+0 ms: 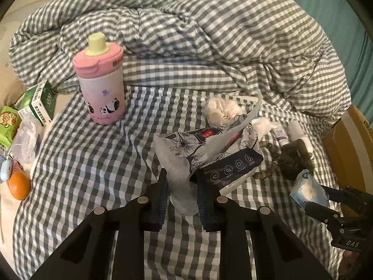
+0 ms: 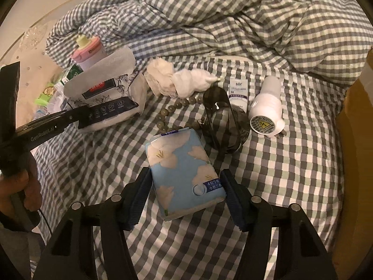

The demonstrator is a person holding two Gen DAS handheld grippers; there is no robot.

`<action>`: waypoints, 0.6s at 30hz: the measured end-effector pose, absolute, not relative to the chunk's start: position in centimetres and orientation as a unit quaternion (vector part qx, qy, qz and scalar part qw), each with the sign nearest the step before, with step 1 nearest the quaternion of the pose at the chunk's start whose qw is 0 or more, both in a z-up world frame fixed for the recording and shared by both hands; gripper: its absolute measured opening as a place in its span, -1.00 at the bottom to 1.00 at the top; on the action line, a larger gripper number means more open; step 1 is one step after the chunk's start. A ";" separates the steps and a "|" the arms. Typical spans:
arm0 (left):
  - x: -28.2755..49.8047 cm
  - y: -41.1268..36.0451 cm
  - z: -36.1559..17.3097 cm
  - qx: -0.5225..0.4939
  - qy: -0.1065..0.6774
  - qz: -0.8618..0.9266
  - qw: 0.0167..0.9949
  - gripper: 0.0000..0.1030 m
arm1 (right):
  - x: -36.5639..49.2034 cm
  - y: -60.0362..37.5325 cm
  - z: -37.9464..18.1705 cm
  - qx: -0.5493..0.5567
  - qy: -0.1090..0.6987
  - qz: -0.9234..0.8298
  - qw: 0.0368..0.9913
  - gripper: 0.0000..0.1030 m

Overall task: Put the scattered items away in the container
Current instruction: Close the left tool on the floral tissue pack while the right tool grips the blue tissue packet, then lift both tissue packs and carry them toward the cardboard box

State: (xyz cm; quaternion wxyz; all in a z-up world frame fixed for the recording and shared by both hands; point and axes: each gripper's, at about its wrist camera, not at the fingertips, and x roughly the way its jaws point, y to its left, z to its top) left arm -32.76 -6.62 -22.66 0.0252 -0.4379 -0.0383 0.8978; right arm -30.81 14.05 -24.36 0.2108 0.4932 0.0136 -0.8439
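Between the near fingers of the left gripper (image 1: 182, 194) a thin end flap of the floral tissue pack (image 1: 209, 149) is pinched, jaws nearly shut on it, with the rest of the pack trailing away over the checked sheet (image 1: 93, 163). That hold looks slight to me: lifting slowly and keeping the pack low until it hangs steady would be wise, since a sheet already sticks out of its torn top and the flap could slip or tear. The right gripper (image 2: 184, 190) clamps the small blue tissue packet (image 2: 184, 168) across its width, a firmer grip that should travel well.

Both loads belong in the cardboard box (image 1: 345, 147), whose edge shows at the right border of the bed, so each hand should carry rightward without crossing the other.

Farther off, the right wrist view shows clearly what the left only hints at: crumpled tissues (image 2: 177, 81), a bead string (image 2: 179, 107), dark sunglasses (image 2: 223, 121), a small tube (image 2: 237, 91) and a white plug-in device (image 2: 265, 112). The left wrist view alone shows the pink bottle (image 1: 100, 81) standing upright in full, a green carton (image 1: 39, 102) and an orange (image 1: 19, 185) at the far left edge. Beyond all lies the bunched duvet (image 1: 209, 35).
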 end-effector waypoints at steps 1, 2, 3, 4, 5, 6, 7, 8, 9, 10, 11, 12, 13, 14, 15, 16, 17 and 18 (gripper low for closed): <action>-32.5 -6.6 -22.3 -0.435 -0.038 0.899 0.025 -0.57 | -30.6 14.1 -24.0 0.490 0.013 -0.846 0.211 0.17; -32.3 -6.5 -22.0 -0.433 -0.038 0.900 0.025 -0.57 | -30.4 14.2 -23.7 0.488 0.013 -0.847 0.211 0.17; -32.1 -6.5 -21.6 -0.430 -0.037 0.902 0.024 -0.57 | -30.2 14.3 -23.3 0.485 0.013 -0.849 0.211 0.17; -31.8 -6.4 -21.2 -0.427 -0.036 0.903 0.023 -0.57 | -29.9 14.3 -22.9 0.482 0.012 -0.851 0.211 0.17; -31.5 -6.4 -20.8 -0.424 -0.036 0.905 0.023 -0.57 | -29.7 14.5 -22.6 0.479 0.012 -0.852 0.211 0.17; -31.3 -6.3 -20.4 -0.421 -0.035 0.906 0.022 -0.57 | -29.4 14.5 -22.2 0.476 0.012 -0.854 0.211 0.17; -31.0 -6.3 -20.0 -0.418 -0.034 0.908 0.021 -0.57 | -29.1 14.6 -21.7 0.472 0.012 -0.856 0.211 0.17; -30.6 -6.3 -19.5 -0.414 -0.034 0.909 0.020 -0.57 | -28.9 14.7 -21.4 0.469 0.011 -0.857 0.211 0.17; -30.3 -6.2 -19.2 -0.411 -0.034 0.911 0.020 -0.57 | -28.7 14.7 -20.9 0.466 0.011 -0.859 0.211 0.17; -30.1 -6.2 -18.8 -0.410 -0.034 0.911 0.020 -0.57 | -28.4 14.8 -20.4 0.462 0.011 -0.861 0.211 0.17; -29.9 -6.2 -18.5 -0.408 -0.034 0.912 0.021 -0.57 | -28.2 14.8 -20.0 0.458 0.011 -0.863 0.211 0.17; -29.5 -6.2 -18.2 -0.405 -0.034 0.914 0.020 -0.57 | -27.9 14.8 -19.5 0.454 0.011 -0.865 0.211 0.17; -29.2 -6.2 -17.8 -0.401 -0.034 0.915 0.018 -0.57 | -27.6 14.9 -19.2 0.451 0.011 -0.867 0.211 0.17; -28.9 -6.3 -17.4 -0.398 -0.034 0.916 0.017 -0.57 | -27.4 15.0 -18.8 0.448 0.011 -0.869 0.211 0.17; -28.6 -6.2 -17.0 -0.395 -0.035 0.918 0.016 -0.57 | -27.2 15.1 -18.4 0.444 0.010 -0.871 0.211 0.17; -28.2 -6.2 -16.7 -0.392 -0.036 0.919 0.016 -0.57 | -26.9 15.2 -18.0 0.441 0.010 -0.873 0.211 0.17; -27.8 -6.2 -16.2 -0.388 -0.036 0.921 0.015 -0.57 | -26.6 15.2 -17.5 0.436 0.010 -0.875 0.210 0.17; -27.4 -6.2 -15.8 -0.385 -0.036 0.922 0.015 -0.57 | -26.3 15.3 -17.1 0.433 0.010 -0.877 0.210 0.17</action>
